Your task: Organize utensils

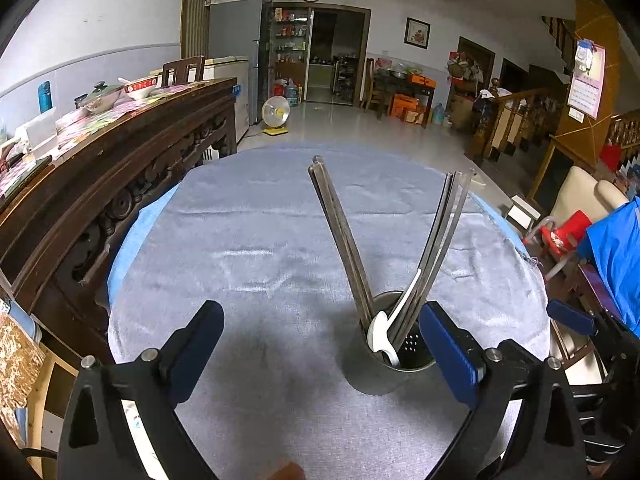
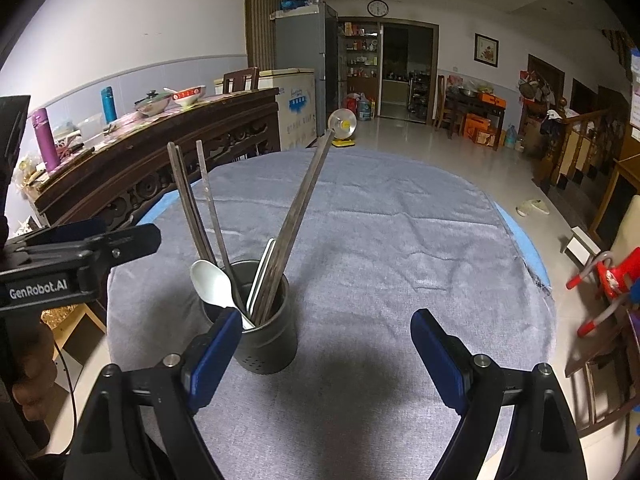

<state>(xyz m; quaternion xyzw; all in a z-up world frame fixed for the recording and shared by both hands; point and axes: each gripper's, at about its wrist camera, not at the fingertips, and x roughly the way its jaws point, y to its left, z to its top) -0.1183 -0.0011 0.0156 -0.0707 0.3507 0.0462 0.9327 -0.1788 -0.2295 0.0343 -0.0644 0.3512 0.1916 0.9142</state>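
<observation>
Steel chopsticks [image 2: 298, 216] and a white spoon [image 2: 212, 284] already stand in the perforated metal holder [image 2: 266, 340] on the grey cloth [image 2: 400, 240], so I judge sorting nearly done, with my left gripper [image 1: 320, 352] and right gripper [image 2: 324, 356] both spread wide, holding nothing.

The left gripper [image 1: 320, 344] hovers with its blue-padded fingers [image 1: 448, 356] spread wide and holding nothing, the right gripper [image 2: 326, 352] at its 3 o'clock likewise gaping empty, fingers [image 2: 212, 356] pointing toward 12 o'clock.
</observation>
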